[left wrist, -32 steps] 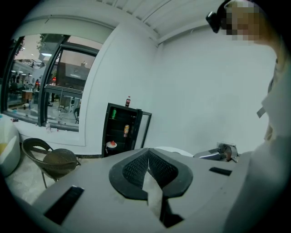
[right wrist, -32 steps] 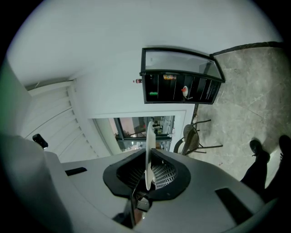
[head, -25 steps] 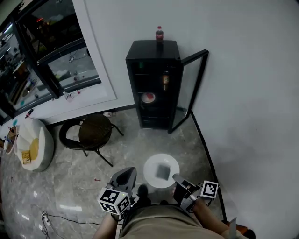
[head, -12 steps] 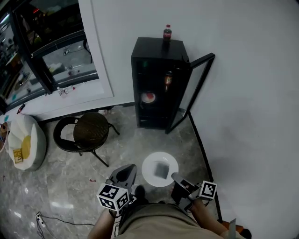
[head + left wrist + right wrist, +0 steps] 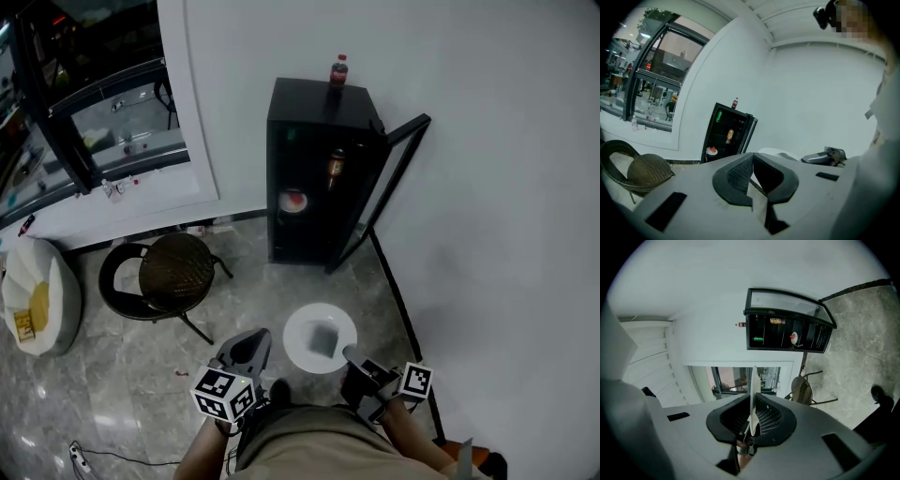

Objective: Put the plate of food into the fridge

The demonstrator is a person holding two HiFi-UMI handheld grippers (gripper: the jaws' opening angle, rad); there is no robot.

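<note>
A white plate [image 5: 321, 337] with a grey square of food on it is held level above the floor, in front of the person. My right gripper [image 5: 352, 357] is shut on the plate's right rim; in the right gripper view the plate [image 5: 753, 394] shows edge-on between the jaws. My left gripper [image 5: 250, 345] hangs to the plate's left, shut and empty. The black fridge [image 5: 314, 103] stands ahead against the white wall, its glass door [image 5: 389, 183] swung open to the right. Inside it are a can [image 5: 334, 169] and a red-topped dish [image 5: 294, 201].
A cola bottle [image 5: 338, 70] stands on the fridge. A round wicker chair [image 5: 164, 272] sits left of the path, with a white bag [image 5: 37, 300] further left. A window fills the left wall. A cable lies on the marble floor at the lower left.
The person has stepped a little toward the fridge, and the view has swung left to right. The plate stays in the right gripper; the left gripper stays shut.
</note>
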